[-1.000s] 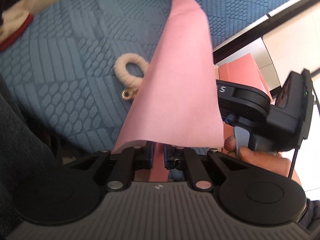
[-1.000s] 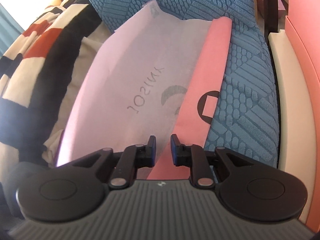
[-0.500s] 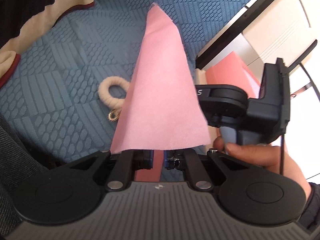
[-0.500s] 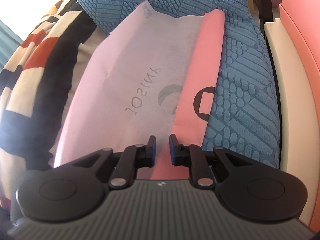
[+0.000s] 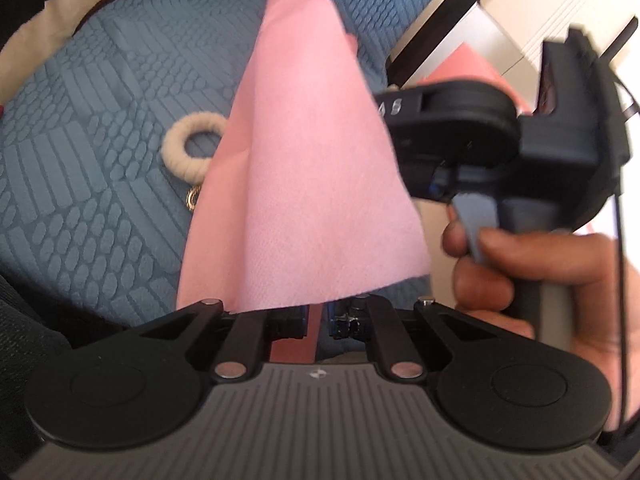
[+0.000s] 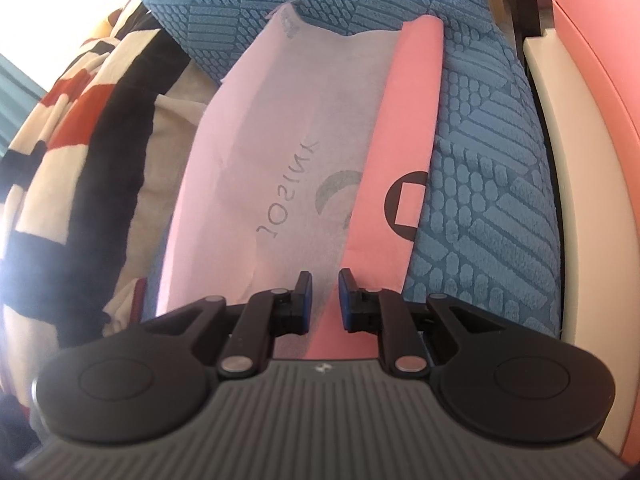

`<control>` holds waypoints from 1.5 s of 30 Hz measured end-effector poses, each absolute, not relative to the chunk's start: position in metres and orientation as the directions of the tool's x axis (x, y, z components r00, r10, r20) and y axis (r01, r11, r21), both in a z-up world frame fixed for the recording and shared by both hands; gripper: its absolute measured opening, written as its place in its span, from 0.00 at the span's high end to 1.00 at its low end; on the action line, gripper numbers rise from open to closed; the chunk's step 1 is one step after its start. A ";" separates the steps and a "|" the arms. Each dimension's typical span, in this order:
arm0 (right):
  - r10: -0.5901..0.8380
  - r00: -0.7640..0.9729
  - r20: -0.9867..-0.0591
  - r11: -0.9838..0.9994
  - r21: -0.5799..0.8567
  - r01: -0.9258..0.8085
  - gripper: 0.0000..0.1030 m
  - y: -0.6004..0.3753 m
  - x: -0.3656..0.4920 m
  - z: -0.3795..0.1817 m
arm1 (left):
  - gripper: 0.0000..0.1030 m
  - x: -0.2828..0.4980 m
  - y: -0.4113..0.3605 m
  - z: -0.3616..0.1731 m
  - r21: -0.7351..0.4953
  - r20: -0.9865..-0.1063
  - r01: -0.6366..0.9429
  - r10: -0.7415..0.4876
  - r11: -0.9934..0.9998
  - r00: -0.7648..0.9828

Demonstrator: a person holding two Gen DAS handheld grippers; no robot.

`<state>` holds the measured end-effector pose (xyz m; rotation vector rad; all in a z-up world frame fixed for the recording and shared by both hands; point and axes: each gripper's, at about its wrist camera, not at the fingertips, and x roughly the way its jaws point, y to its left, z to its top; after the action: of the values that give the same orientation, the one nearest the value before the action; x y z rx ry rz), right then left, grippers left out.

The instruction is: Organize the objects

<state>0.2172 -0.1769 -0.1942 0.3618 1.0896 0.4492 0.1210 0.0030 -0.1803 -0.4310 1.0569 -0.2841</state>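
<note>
A pink fabric bag [image 5: 304,184] stands up in front of my left gripper [image 5: 318,316], whose jaws are shut on its near edge. In the right wrist view the same pink bag [image 6: 288,184] lies flatter, with grey mirrored lettering and a black square logo [image 6: 405,208]. My right gripper [image 6: 325,300] is shut on its near edge, with a narrow gap between the blue pads. The right gripper body [image 5: 500,136] and the hand holding it show at the right of the left wrist view.
A blue textured bedspread [image 5: 100,160] lies under everything. A cream rope ring with a gold clasp [image 5: 194,148] rests on it left of the bag. A striped blanket [image 6: 72,152] lies at left. A cream bed frame edge [image 6: 568,168] and pink box [image 6: 600,80] stand at right.
The left gripper has drawn back and up with the bag, so the rope ring and the right gripper look closer. The right gripper has moved slightly forward along the bag.
</note>
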 end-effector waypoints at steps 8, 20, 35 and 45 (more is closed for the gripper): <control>0.483 0.449 -0.752 0.866 0.487 -0.115 0.75 -0.188 0.220 -0.189 | 0.91 0.121 0.007 -0.185 -0.495 -0.772 -0.001 -0.440 0.869 0.459; 0.427 0.488 -0.761 0.867 0.497 0.016 0.56 -0.210 0.232 -0.196 | 0.91 0.123 0.008 -0.185 -0.499 -0.774 -0.020 -0.435 0.866 0.460; 0.653 0.405 -0.640 0.677 0.733 0.069 0.60 -0.217 0.237 -0.213 | 0.91 0.122 0.025 -0.192 -0.596 -0.744 -0.115 -0.492 0.795 0.453; 0.578 0.402 -0.710 0.768 0.640 0.025 0.94 -0.207 0.239 -0.209 | 0.91 0.120 0.027 -0.189 -0.603 -0.737 -0.125 -0.490 0.788 0.466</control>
<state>0.2389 -0.2069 -0.2088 0.6281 1.1169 0.3802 0.1197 0.0272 -0.1885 -0.6543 1.0812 -0.2445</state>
